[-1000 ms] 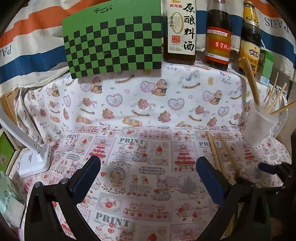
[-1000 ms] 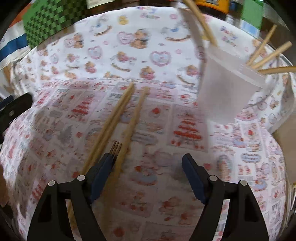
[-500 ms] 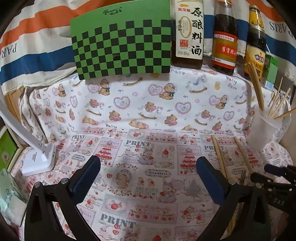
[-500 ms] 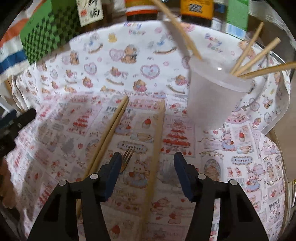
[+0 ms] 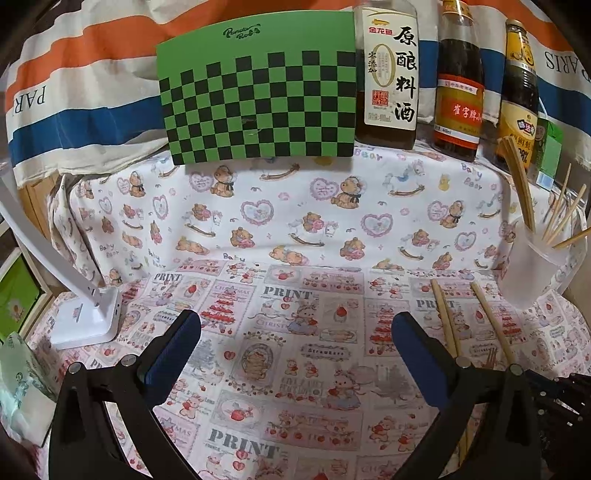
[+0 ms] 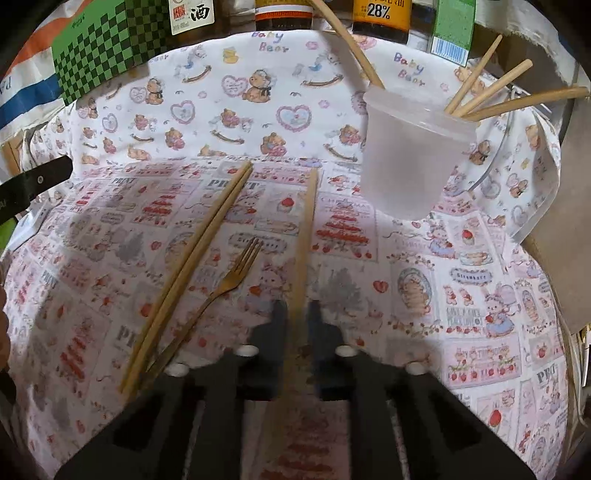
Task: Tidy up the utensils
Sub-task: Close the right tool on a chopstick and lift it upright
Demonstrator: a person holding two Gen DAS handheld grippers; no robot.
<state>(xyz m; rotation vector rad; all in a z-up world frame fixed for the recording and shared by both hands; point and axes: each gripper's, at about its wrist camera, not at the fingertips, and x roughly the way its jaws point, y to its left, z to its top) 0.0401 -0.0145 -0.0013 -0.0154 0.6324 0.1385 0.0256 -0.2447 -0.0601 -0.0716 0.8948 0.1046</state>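
Note:
A single wooden chopstick [image 6: 308,221] lies on the printed cloth, and my right gripper [image 6: 297,310] has its jaws closing around the near part of it, pads on both sides. To its left lie a pair of chopsticks [image 6: 207,240] and a golden fork [image 6: 236,273]. A frosted plastic cup [image 6: 410,155] stands at the far right and holds several chopsticks [image 6: 491,88]. My left gripper [image 5: 295,321] hovers open over bare cloth, nothing between its fingers. The left wrist view has the cup [image 5: 535,266] and the lying chopsticks [image 5: 443,314] at its right.
A green checkered board [image 5: 258,103] and three sauce bottles [image 5: 388,74] line the back. A white lamp base [image 5: 85,321] sits at the left, a tissue pack [image 5: 18,387] beside it. A green carton [image 6: 452,29] stands behind the cup.
My right gripper slid rightward from the fork and chopstick pair to the single chopstick, and its jaws went from wide apart to closed around it. The left gripper stayed put.

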